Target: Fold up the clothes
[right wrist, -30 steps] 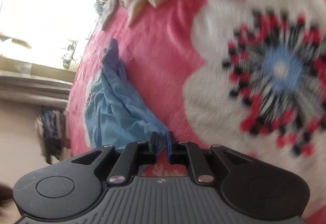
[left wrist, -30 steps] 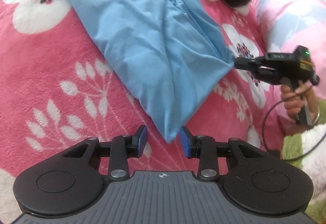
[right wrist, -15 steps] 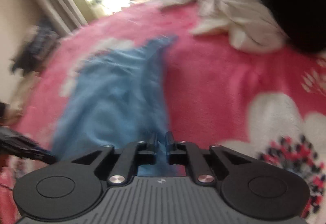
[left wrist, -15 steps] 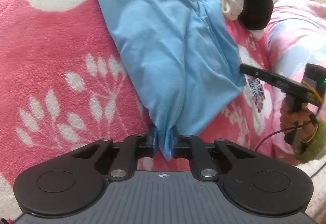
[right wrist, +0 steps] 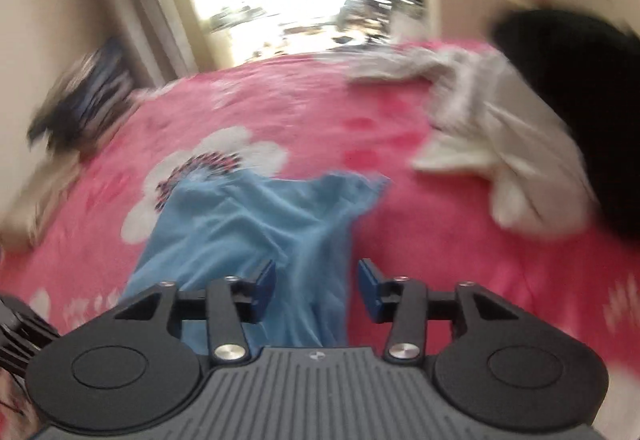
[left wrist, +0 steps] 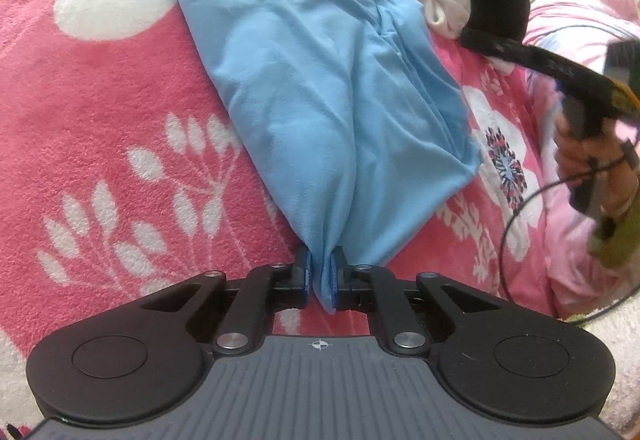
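The blue garment (left wrist: 320, 88) lies on the pink floral blanket (left wrist: 120, 120). Left tongs (left wrist: 319, 276) pinch its near corner. Right tongs (right wrist: 316, 286) have just been opening, now spread, gripping nothing. Fabric appears soft and light; grasp corners or hems.

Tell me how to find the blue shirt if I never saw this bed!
Look at the big pink blanket with white flowers. In its middle lies the blue shirt, one corner pinched in the left tool. It is the only blue thing; the clothes beside it are white and black.
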Demonstrator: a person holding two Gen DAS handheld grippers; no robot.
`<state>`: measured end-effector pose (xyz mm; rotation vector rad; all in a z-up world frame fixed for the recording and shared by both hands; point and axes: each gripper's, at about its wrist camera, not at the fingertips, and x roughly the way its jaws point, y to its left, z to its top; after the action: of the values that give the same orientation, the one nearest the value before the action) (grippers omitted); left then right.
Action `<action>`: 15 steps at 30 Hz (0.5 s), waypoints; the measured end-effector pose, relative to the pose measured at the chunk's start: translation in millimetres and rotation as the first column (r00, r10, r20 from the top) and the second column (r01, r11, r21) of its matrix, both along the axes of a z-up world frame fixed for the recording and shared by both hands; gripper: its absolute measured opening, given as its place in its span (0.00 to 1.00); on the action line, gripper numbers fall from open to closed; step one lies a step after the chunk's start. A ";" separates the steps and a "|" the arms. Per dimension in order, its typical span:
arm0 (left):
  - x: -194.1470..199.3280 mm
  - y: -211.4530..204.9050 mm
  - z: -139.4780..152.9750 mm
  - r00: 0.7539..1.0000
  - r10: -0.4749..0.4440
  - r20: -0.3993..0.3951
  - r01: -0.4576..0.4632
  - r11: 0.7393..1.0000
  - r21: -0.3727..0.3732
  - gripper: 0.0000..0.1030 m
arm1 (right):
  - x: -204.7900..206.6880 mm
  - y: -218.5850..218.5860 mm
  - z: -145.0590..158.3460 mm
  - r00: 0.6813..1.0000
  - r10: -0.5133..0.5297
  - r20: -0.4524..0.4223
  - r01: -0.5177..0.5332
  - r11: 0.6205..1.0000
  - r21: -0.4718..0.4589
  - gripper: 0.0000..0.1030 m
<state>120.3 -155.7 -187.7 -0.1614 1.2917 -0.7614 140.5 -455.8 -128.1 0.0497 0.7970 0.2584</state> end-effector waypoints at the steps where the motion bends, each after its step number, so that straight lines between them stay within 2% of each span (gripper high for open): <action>1: -0.2 -0.1 -0.3 1.000 0.002 0.000 -0.002 1.000 -0.001 0.07 | 5.2 8.9 -3.4 1.000 0.018 0.000 -0.018 0.999 -0.048 0.48; 2: -0.3 -0.1 -0.6 1.000 0.005 0.000 -0.005 1.000 -0.003 0.07 | 9.0 14.2 -8.9 1.000 0.022 -0.005 -0.022 0.996 -0.088 0.46; 3: -0.5 -0.2 -0.8 1.000 0.007 0.000 -0.007 1.000 -0.004 0.07 | 11.4 15.3 -14.0 1.000 0.022 -0.016 -0.024 0.994 -0.104 0.30; 4: -0.8 0.4 -1.3 1.000 0.006 0.001 -0.006 1.000 -0.008 0.07 | 13.3 10.1 -18.9 1.000 0.007 -0.029 -0.009 0.996 -0.083 0.08; 5: -1.1 1.1 -1.8 1.000 0.005 0.002 -0.005 1.000 -0.012 0.07 | 14.5 -0.8 -23.1 0.999 -0.029 -0.041 0.027 0.999 -0.029 0.05; 7: -1.4 3.4 -3.2 1.000 0.003 0.001 -0.003 1.000 -0.022 0.07 | 18.5 -24.9 -34.2 0.991 -0.108 -0.084 0.114 0.990 0.080 0.03; 8: -0.9 4.7 -4.3 1.000 0.002 -0.002 -0.002 1.000 -0.029 0.07 | 22.9 -41.9 -45.3 0.976 -0.171 -0.133 0.188 0.973 0.130 0.01; 10: 0.7 7.0 -6.0 1.000 -0.001 -0.010 0.000 0.999 -0.043 0.07 | 27.0 -75.7 -64.6 0.932 -0.284 -0.226 0.333 0.917 0.219 0.01; 13: 2.3 9.2 -7.2 1.000 -0.011 -0.018 0.010 0.998 -0.058 0.07 | 24.0 -115.4 -70.8 0.890 -0.345 -0.299 0.446 0.798 0.406 0.05; 14: 2.0 9.3 -7.3 1.000 -0.013 -0.016 0.012 0.998 -0.061 0.07 | 24.9 -123.4 -69.6 0.884 -0.351 -0.308 0.460 0.769 0.444 0.07; 15: 1.6 9.4 -7.5 1.000 -0.015 -0.014 0.015 0.998 -0.064 0.07 | 28.3 -123.9 -64.0 0.894 -0.341 -0.291 0.443 0.771 0.458 0.14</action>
<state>121.9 -146.4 -195.2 -0.2095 1.2846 -0.8162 168.9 -579.7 -192.1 0.7588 0.8702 0.0566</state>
